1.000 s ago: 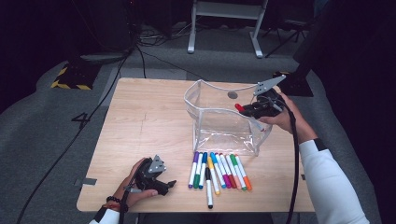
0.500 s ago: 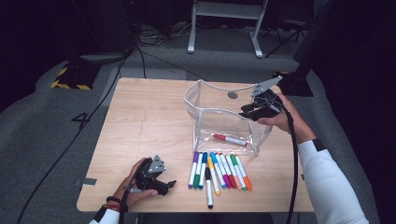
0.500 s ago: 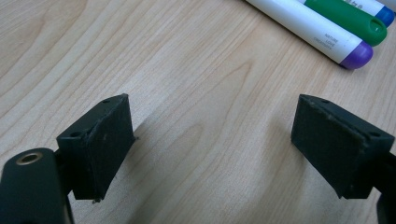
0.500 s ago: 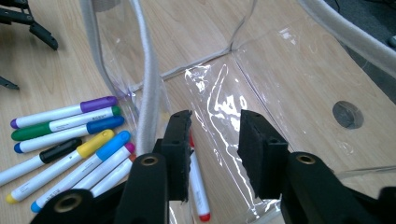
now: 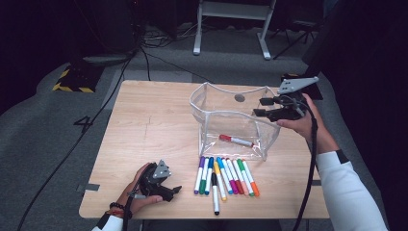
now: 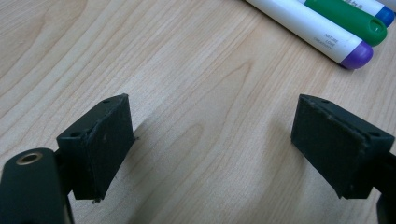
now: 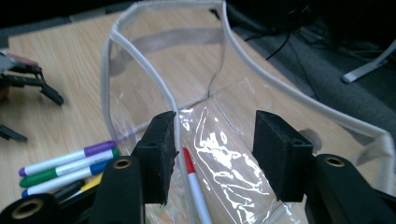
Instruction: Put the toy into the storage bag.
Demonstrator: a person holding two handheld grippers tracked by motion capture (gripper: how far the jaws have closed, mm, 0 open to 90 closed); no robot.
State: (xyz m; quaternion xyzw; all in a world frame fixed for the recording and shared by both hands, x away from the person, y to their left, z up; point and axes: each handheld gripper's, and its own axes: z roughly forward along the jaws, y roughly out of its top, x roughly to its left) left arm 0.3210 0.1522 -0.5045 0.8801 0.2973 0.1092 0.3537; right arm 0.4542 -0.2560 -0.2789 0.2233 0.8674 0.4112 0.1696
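On the wooden table [image 5: 144, 120], the red marker [image 5: 235, 140] lies in the clear pouch [image 5: 211, 110] below the right tongs [image 5: 262, 107], just opened and empty

Even overhead light keeps the wooden table [image 5: 144, 125] bright while the far floor sinks into near black, glare streaks the clear plastic pouch [image 7: 219, 140], soft shadows sit under the jaws, and the high view looks slightly soft, perhaps from low resolution.

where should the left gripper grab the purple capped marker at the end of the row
Probably mid-barrel, from straight above. The purple-capped marker lies flat at the row's left end, with bare table on its left and the green marker tight against its right, so one jaw takes the free side. The left gripper is open beside it.
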